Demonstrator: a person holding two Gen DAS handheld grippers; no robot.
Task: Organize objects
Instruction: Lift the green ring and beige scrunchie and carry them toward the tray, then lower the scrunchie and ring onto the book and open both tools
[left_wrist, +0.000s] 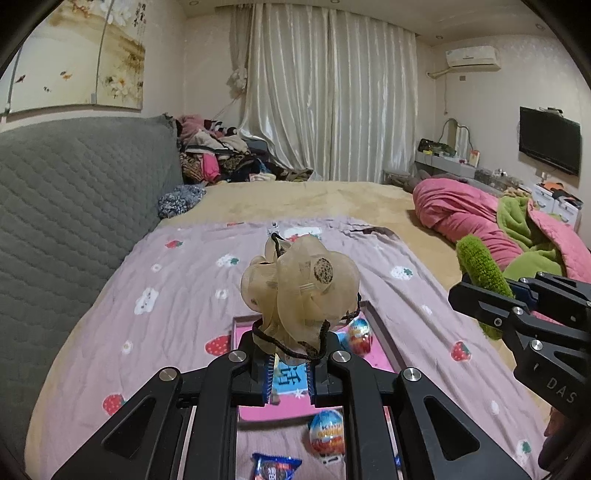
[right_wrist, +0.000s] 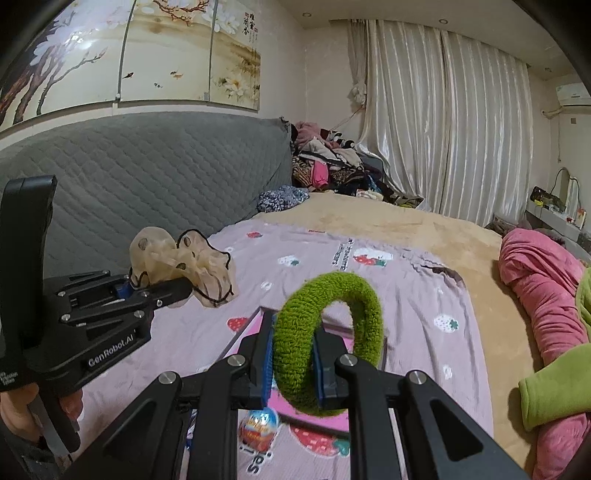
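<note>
Green scrunchie (right_wrist: 327, 343) pinched in right jaws — left pinch beige scrunchie (left_wrist: 299, 291); only left view shows the snack packet (left_wrist: 275, 466).

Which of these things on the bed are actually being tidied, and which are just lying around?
Being tidied:
beige scrunchie in left gripper
green scrunchie in right gripper
pink tray
chocolate eggs

Lying about:
pink quilt
clothes pile

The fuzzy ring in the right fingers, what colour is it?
The fuzzy ring is bright green, clearest in the right wrist view.
</note>
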